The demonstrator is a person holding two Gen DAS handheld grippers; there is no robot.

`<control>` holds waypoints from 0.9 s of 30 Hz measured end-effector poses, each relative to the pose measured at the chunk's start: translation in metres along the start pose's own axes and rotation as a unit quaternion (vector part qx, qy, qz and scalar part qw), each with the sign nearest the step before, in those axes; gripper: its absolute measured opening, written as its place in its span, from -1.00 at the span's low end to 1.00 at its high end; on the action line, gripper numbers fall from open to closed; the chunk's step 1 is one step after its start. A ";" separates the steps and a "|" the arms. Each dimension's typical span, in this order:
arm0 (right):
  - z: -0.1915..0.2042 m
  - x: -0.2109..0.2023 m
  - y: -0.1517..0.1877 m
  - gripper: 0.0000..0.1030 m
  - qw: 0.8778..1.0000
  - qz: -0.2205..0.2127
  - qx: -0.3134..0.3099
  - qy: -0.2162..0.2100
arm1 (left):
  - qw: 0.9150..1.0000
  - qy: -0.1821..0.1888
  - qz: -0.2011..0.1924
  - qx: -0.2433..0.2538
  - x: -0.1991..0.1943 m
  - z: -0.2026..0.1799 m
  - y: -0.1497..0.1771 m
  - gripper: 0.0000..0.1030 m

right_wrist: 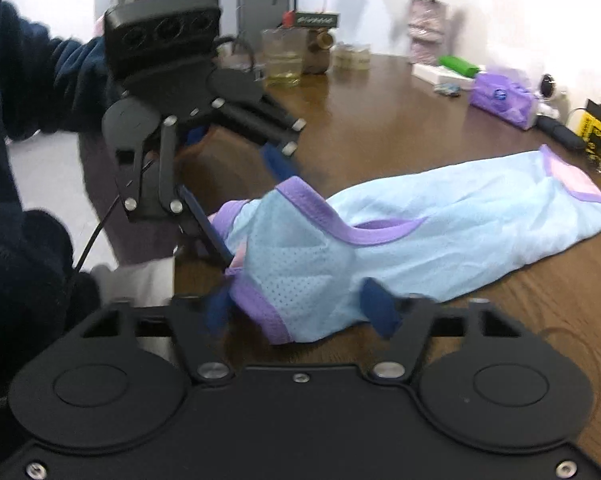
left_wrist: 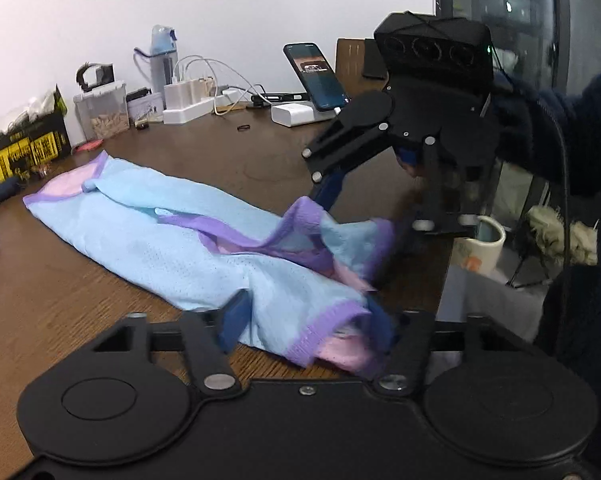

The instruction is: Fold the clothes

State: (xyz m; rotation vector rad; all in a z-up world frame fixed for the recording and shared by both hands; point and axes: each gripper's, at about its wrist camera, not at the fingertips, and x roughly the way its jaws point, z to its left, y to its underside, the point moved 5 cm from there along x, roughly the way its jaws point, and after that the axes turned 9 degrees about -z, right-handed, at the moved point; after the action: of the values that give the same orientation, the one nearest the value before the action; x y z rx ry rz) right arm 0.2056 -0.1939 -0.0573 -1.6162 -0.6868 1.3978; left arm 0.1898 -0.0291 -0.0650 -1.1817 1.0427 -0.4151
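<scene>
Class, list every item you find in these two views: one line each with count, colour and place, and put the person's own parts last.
garment: 1, light blue with purple trim, lengthwise on table
table: 1, brown wood
phone: 1, black, propped at back
water bottle: 1, blue-grey, by wall
mug: 1, cream, right table edge
tissue pack: 1, purple, far side
left tool: 1, black, open around garment end
right tool: 1, black, open around garment end

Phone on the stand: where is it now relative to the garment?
In the left wrist view the phone leans on a white stand at the table's far edge, beyond the blue garment, right of the white power strip.
</scene>
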 end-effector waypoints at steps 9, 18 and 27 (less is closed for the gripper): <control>0.034 -0.028 -0.003 -0.64 0.999 -0.006 -0.024 -0.020 | 0.997 0.053 -0.019 0.051 -0.033 -0.031 -0.027 -0.64; -0.071 -0.028 -0.058 -0.64 0.999 -0.032 0.012 -0.001 | 0.997 -0.005 -0.046 0.062 0.005 0.069 -0.092 -0.64; -0.174 0.021 -0.060 -0.62 0.998 0.028 0.047 0.024 | 0.998 -0.050 -0.020 0.012 0.075 0.154 -0.094 -0.63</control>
State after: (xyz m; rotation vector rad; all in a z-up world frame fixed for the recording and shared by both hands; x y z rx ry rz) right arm 0.3861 -0.1918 -0.0166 -1.6010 -0.5432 1.4055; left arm 0.3776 -0.0352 -0.0127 -1.1903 0.9260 -0.3940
